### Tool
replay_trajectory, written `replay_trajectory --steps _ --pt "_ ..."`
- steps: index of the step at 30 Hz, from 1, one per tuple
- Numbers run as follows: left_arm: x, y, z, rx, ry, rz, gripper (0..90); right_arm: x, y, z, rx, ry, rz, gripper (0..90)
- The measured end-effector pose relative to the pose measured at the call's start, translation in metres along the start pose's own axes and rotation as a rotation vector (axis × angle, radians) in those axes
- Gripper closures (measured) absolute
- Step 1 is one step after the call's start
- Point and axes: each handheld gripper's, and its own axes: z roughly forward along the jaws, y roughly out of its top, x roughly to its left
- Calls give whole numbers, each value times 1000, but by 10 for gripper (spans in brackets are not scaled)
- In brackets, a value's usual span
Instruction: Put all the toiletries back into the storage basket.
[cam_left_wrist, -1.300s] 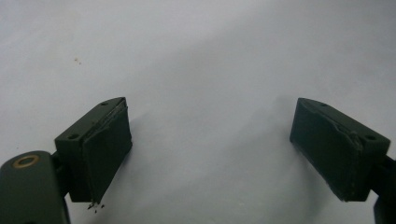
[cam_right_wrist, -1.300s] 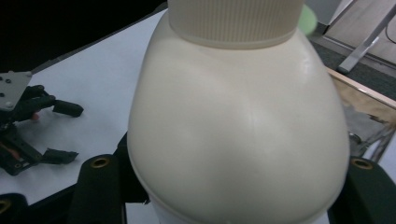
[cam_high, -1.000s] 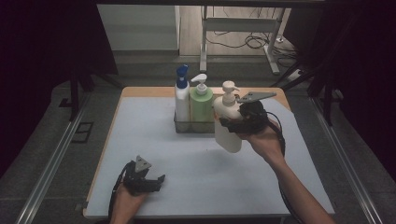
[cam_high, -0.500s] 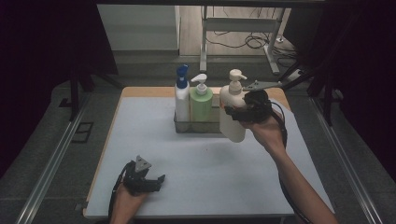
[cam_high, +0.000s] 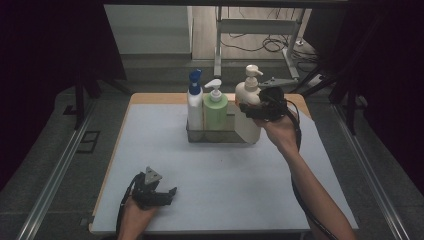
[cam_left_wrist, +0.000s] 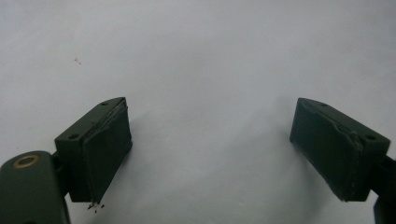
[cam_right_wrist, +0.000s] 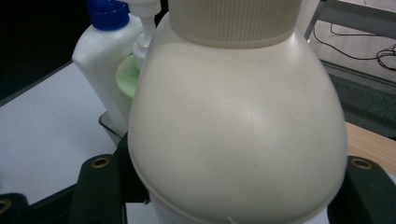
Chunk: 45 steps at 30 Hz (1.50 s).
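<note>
Bottle held: cream pump bottle, upright, lifted off the bench, its base at the right end of the metal rack.
Bottle close up: in the right gripper view the cream pump bottle has a rounded shoulder and a ribbed collar at the top.
Right tool: right tool is clamped on the cream pump bottle, one jaw on each side of the body just under the shoulder; the person's hand holds it from the right.
Right tool jaws: in the right gripper view the black jaws stand at the lower left and lower right, pressed against the bottle wall.
Rack contents: white bottle with blue cap at the left end, green pump bottle just beside it, both upright and touching.
Spacing: cream pump bottle just beside the green pump bottle; whether they touch, cannot tell.
Left tool: left tool rests low on the bench near the front left edge, well apart from the rack.
Left tool jaws: wide apart in the left gripper view, bare grey bench surface between the pads.
Surroundings: dark floor around the bench, cables on the floor beyond the far edge.
</note>
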Motion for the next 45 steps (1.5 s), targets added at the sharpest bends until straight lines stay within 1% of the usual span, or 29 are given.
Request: replay_trajectory --steps 9,21,32,37,42,45 --pt "0 0 0 -1 1 0 123 -6 6 15 -16 -30 26 370" --pt "0 0 0 -1 1 1 123 -16 9 33 -34 -67 53 370" --pt "0 0 0 -1 1 1 123 -18 11 52 -45 -98 70 370" --pt "0 0 0 2 0 1 123 -18 10 61 -49 -110 63 370" --pt "0 0 0 2 0 1 123 -20 6 70 -50 -113 66 370" --pt "0 0 0 2 0 1 123 -21 3 75 -45 -118 58 369"
